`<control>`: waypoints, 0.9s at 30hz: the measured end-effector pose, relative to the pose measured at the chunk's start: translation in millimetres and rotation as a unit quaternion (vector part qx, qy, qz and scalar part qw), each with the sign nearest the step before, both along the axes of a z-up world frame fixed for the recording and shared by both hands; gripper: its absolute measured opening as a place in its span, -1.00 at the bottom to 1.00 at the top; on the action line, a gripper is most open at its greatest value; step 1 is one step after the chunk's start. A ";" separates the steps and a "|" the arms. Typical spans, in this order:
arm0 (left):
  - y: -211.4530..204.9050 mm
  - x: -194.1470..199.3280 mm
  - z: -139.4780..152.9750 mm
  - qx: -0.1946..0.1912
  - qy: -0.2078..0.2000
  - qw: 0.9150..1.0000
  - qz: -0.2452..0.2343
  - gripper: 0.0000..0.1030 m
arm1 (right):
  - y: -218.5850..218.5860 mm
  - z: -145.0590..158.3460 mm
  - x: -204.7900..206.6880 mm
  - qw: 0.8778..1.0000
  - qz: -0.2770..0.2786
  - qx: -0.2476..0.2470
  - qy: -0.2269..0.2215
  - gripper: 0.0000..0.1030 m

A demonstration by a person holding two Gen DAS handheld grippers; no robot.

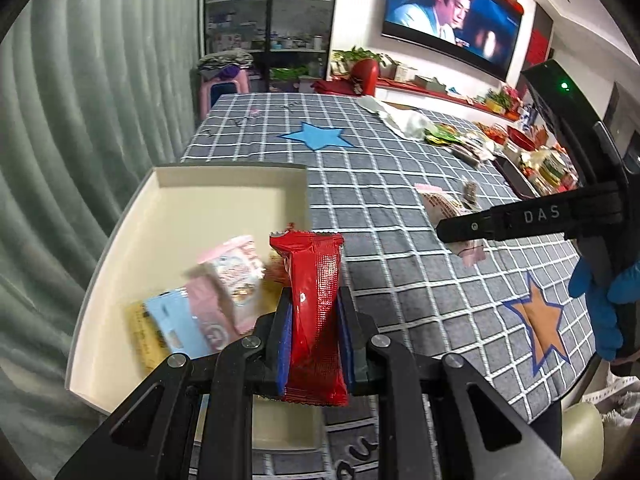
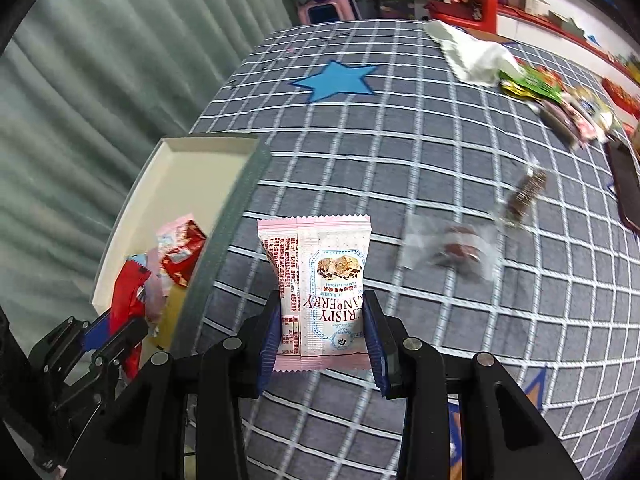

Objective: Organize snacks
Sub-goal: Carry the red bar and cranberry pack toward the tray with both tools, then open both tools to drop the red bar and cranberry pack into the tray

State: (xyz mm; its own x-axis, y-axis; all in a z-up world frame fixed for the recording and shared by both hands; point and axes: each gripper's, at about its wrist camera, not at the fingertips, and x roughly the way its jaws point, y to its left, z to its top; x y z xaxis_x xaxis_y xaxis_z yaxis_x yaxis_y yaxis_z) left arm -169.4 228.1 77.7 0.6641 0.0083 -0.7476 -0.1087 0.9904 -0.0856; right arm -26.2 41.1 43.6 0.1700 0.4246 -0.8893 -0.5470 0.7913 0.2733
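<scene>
My left gripper (image 1: 313,312) is shut on a red snack packet (image 1: 314,312) and holds it over the near right part of a cream open box (image 1: 224,196). Several packets lie in the box: pink (image 1: 236,276), light blue (image 1: 176,320) and yellow (image 1: 140,332). My right gripper (image 2: 322,320) is shut on a pink Crispy Cranberry packet (image 2: 320,292) above the checked tablecloth (image 2: 420,160), just right of the box (image 2: 192,172). The left gripper (image 2: 108,332) with the red packet (image 2: 126,296) shows at the left of the right wrist view.
Two clear-wrapped snacks (image 2: 456,246) (image 2: 524,192) lie on the cloth to the right. A pile of snack packets (image 2: 560,108) and a white bag (image 2: 476,56) sit at the far right. A curtain (image 1: 80,120) hangs left of the table. The right gripper (image 1: 520,220) crosses the left wrist view.
</scene>
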 end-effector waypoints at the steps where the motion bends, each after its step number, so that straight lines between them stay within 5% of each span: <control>1: 4.6 -0.8 -0.1 -0.001 -0.001 1.000 0.005 -0.57 | 5.0 0.1 -0.8 1.000 0.004 0.000 0.000 -0.22; 27: 68.2 -0.1 -28.8 -0.011 0.029 0.996 0.085 -0.57 | 114.7 7.8 -18.0 0.996 0.087 0.018 0.004 -0.22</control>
